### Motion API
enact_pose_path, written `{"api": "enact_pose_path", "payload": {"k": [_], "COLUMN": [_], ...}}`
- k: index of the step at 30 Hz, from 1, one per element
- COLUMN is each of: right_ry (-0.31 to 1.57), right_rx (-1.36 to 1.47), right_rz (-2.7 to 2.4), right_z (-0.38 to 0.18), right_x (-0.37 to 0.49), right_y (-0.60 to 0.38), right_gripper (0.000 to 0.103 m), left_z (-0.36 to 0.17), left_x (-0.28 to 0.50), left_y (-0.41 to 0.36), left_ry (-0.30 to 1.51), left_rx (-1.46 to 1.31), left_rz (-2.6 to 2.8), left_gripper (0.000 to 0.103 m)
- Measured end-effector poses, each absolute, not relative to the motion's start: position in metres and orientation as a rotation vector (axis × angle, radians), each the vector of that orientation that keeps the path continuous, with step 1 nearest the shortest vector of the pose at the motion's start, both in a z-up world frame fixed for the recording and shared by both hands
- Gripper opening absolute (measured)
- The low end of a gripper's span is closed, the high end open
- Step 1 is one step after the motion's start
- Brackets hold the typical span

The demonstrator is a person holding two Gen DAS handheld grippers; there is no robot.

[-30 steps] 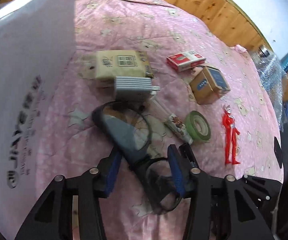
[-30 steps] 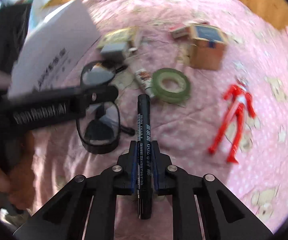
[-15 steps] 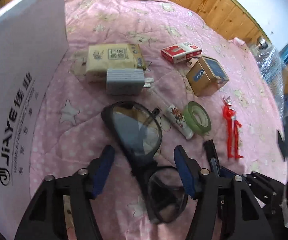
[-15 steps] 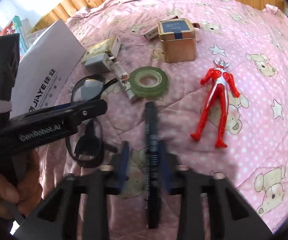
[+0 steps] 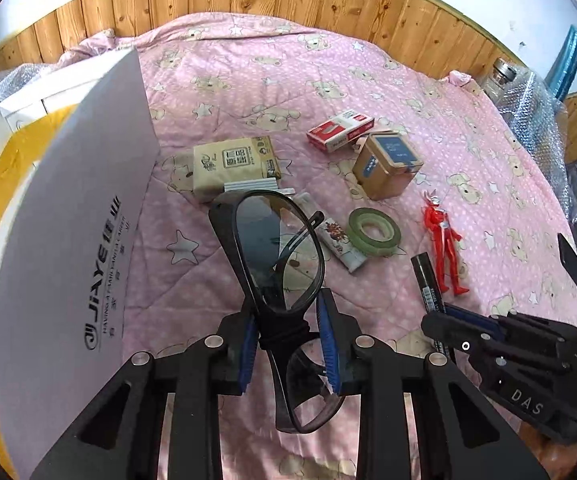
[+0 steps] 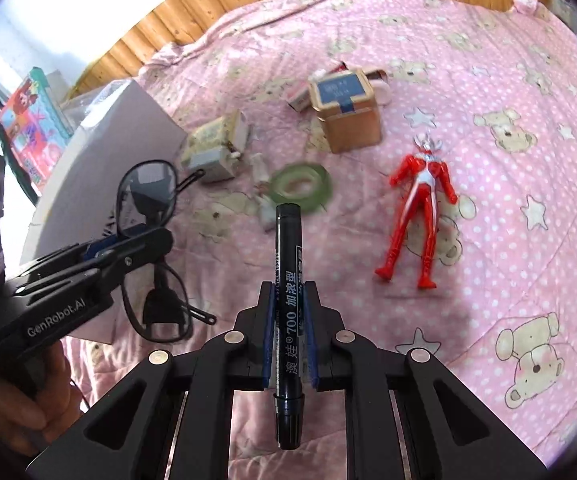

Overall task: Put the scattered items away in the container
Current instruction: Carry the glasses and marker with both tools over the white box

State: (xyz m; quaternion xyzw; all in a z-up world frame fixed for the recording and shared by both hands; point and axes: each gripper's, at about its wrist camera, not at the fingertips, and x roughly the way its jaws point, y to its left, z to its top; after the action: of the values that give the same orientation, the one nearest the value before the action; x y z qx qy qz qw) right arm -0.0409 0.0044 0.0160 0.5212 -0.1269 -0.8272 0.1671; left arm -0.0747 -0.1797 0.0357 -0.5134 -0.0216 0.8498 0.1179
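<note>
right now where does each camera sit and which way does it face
Left wrist: sits on the left tongs, which grip the glasses; faces across the pink bed toward the wood wall; right tongs show at the right.
Right wrist: sits on the right tongs, which grip the marker; left tongs and a hand show.
Shared: red figure, tape, tin.

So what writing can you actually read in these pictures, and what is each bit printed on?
"JiAYE", with a round logo: white box flap; its smaller lines are unreadable.
"澳娃 700 加浓型": black marker in the right tongs.
"GenRobot.AI": left tongs' body.
"DAS": right tongs' body.
Tissue pack, red box, brown tin, small tube: print too small to read.
</note>
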Motion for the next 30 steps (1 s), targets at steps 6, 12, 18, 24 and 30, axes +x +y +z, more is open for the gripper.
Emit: {"api": "enact_pose_path", "payload": {"k": [6,12,18,24,30], "right_ry": [-0.344,-0.357,-0.354,-0.347,-0.333], "right_rx": [1.464,1.460,1.454,1.443,1.401], "right_rz": [-2.365,-2.367,-2.382,-2.396,-2.410], "right_z": [0.022,0.026,0.031,0.039,0.053], "right_x": [-0.039,-0.032,-0.029,-0.026,-0.025], "right_y": [-0.004,-0.006,-0.010,-0.015,-0.024], "right_gripper": [0.014,0.014,0.014,0.014,0.014], "left_z": [0.049,0.060,0.068,0.080,0.094], "left_x": [-0.068,-0.060,-0.054,-0.048,-0.042], "left_y": [-0.178,-0.179,-0.181,-0.183,-0.189], "left_ry": [-0.081,-0.091,-0.104,-0.115,-0.141], "left_rx": [-1.468,-1.436,-1.408,-1.367,-1.320], "left_rz": [2.487,2.492,2.497,2.504,2.511], "left_gripper": [0.027,0.027,0.027,0.027,0.027]}}
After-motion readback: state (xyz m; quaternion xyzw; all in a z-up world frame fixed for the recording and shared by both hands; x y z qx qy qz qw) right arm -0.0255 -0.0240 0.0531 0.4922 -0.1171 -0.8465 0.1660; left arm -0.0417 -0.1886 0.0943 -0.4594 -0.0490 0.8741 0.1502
